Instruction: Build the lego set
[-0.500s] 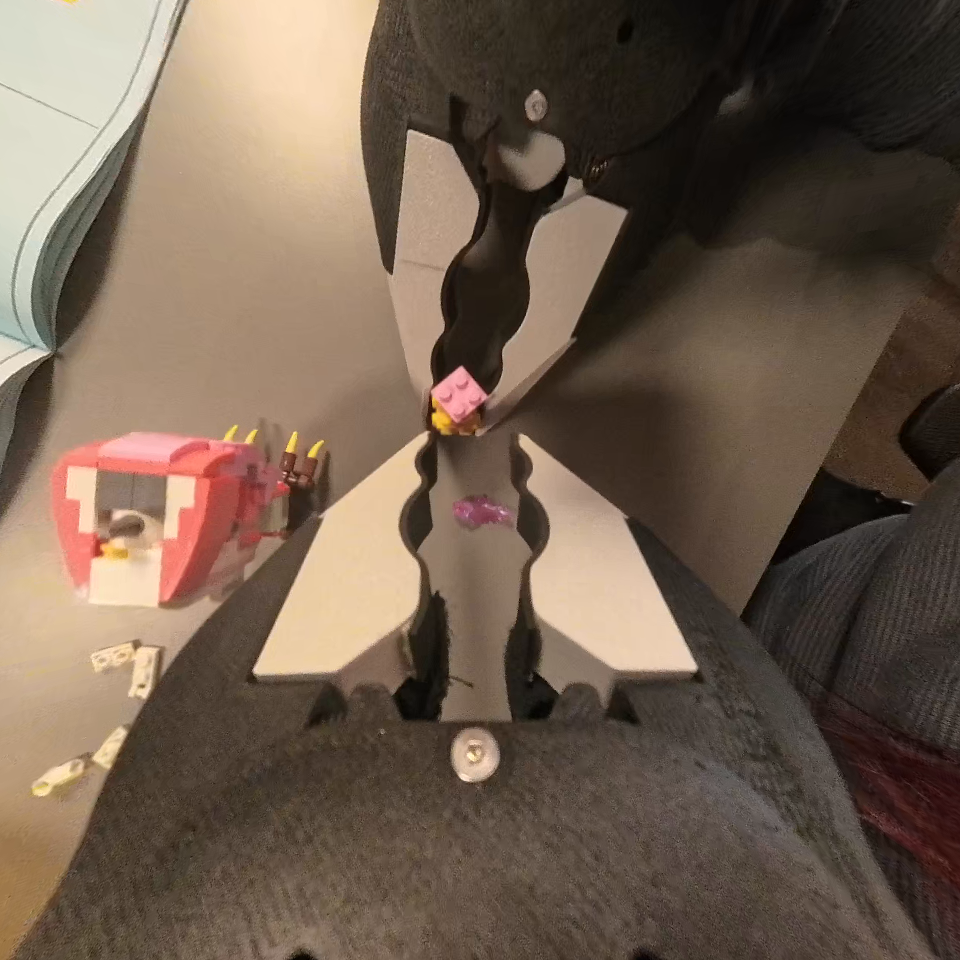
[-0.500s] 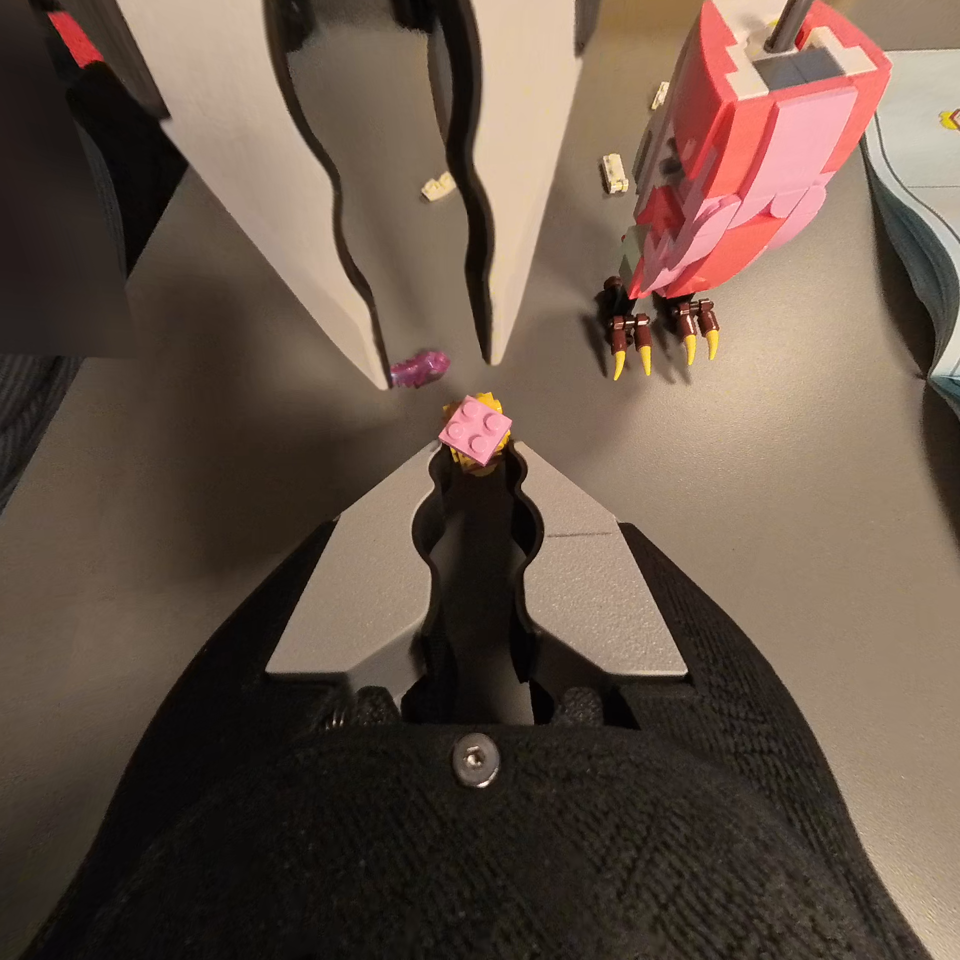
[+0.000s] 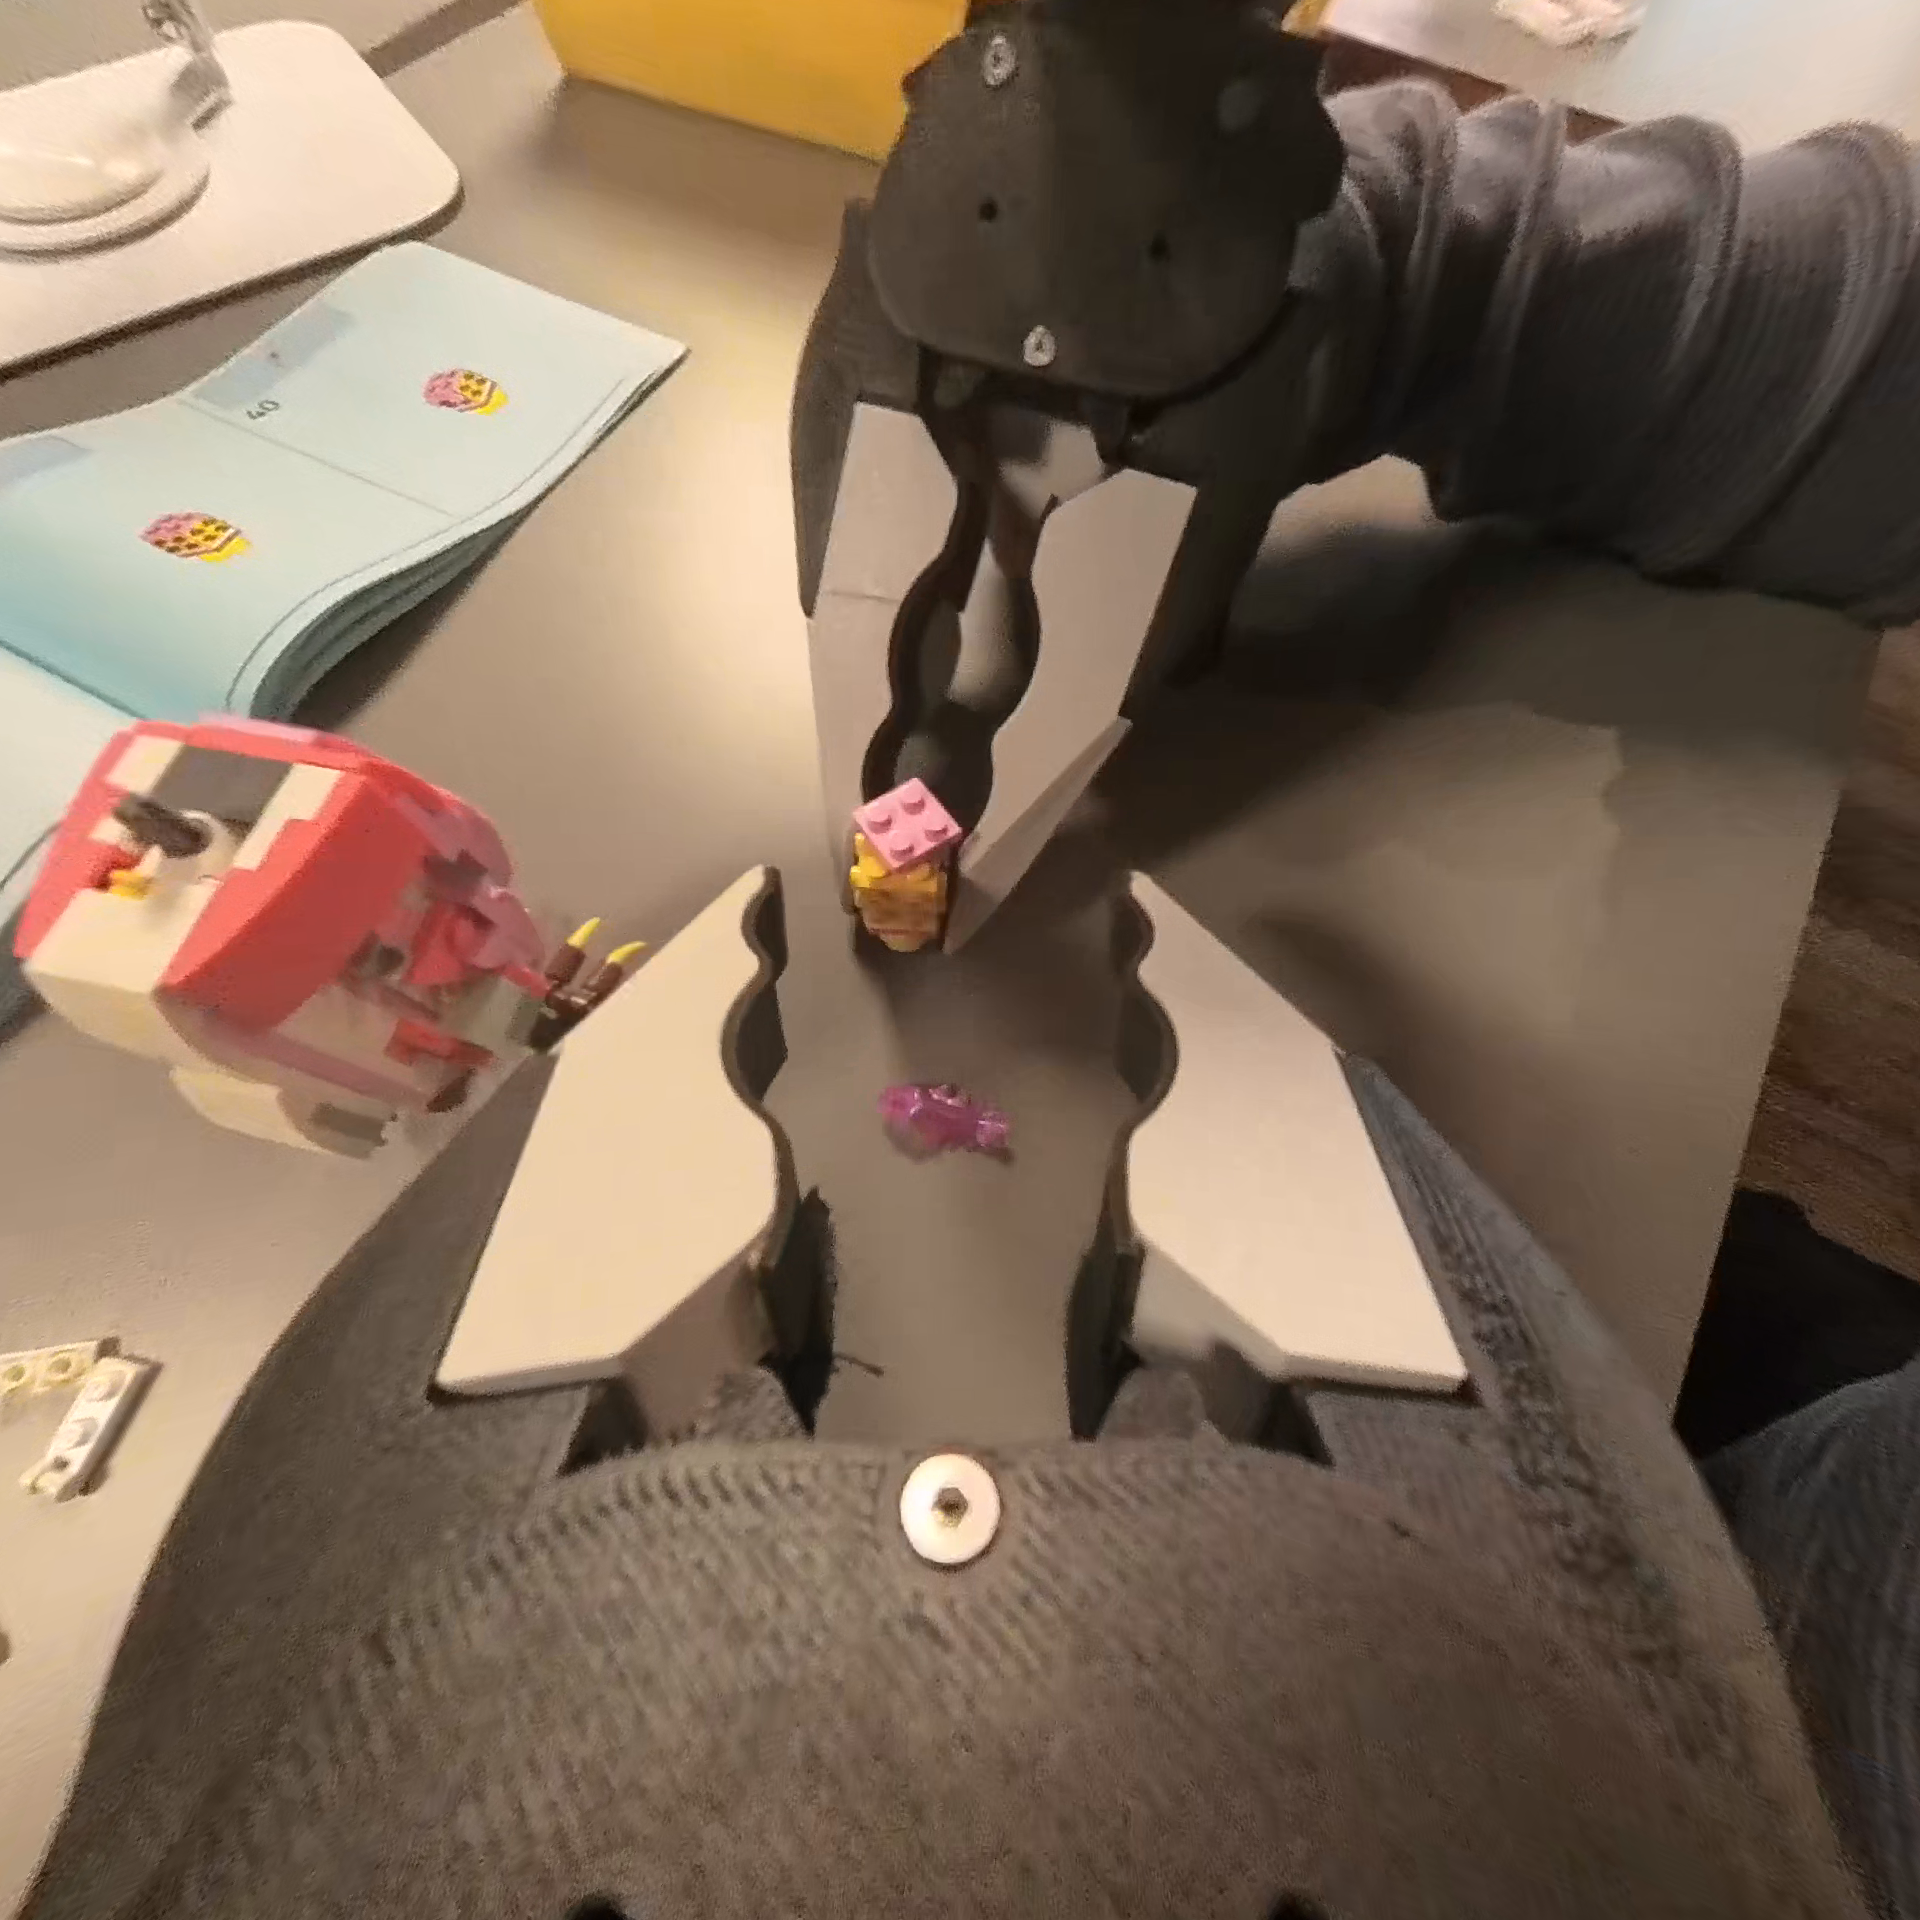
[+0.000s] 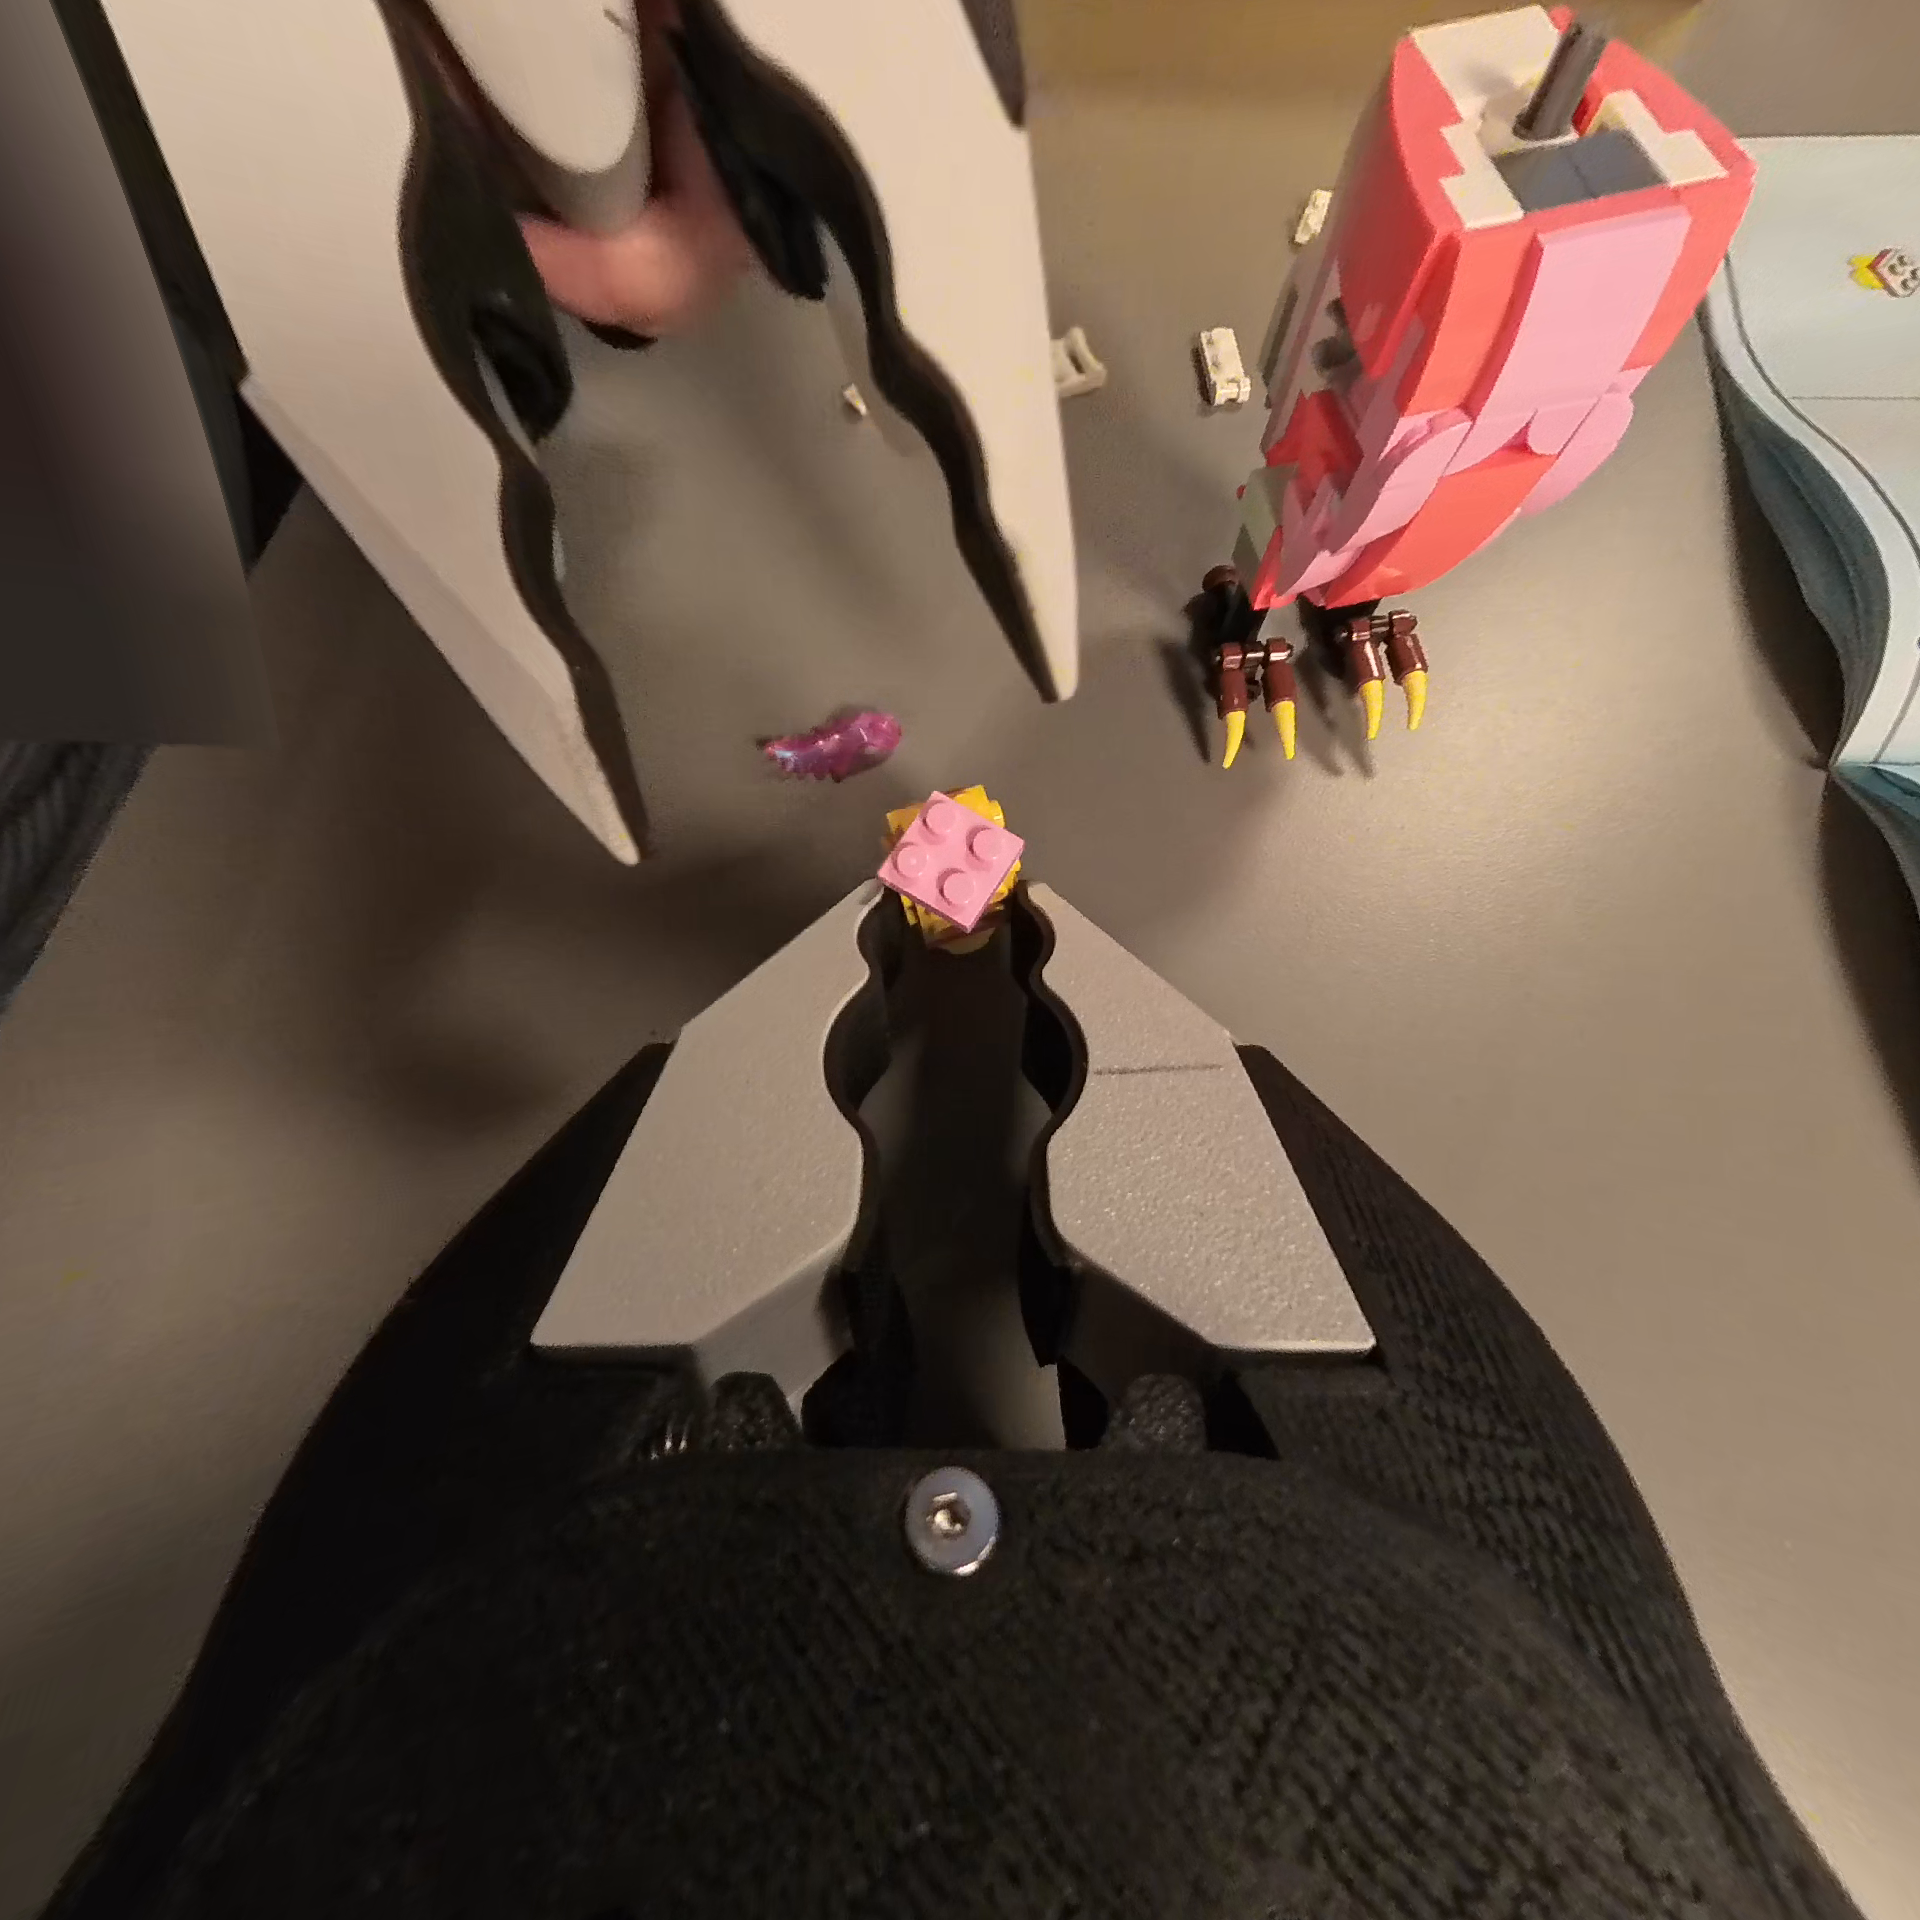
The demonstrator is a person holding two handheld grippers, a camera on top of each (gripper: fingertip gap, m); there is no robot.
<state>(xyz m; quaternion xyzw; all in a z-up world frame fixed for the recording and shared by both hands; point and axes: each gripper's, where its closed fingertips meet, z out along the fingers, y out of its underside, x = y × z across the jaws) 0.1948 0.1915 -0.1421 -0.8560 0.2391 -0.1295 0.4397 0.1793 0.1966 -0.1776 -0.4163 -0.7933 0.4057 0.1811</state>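
Note:
My right gripper (image 4: 956,899) is shut on a small stack of yellow bricks topped by a pink four-stud plate (image 4: 951,857), and holds it at the fingertips just above the grey table. The left wrist view shows the same grasp (image 3: 906,821), with both pads pressed on the yellow part. My left gripper (image 3: 951,894) is open wide and empty, facing the right one tip to tip. A small translucent purple piece (image 3: 940,1117) lies on the table between the left fingers, touching neither. It also shows in the right wrist view (image 4: 831,743).
A red and pink brick model (image 3: 270,925) with yellow claws lies left of the left gripper. A light blue booklet (image 3: 312,468), a white base (image 3: 208,177) and a yellow box (image 3: 727,52) lie beyond it. Loose white pieces (image 3: 73,1403) lie at the left. The table edge (image 3: 1766,1039) runs at the right. About 4 cm separates my left fingertips from my right. Both grippers' tips are roughly 40 cm from the white base (image 3: 208,177).
My left gripper's jaws have opened wide and its view has tilted up. The purple piece still lies on the table between them. My right gripper keeps its hold on the stack.

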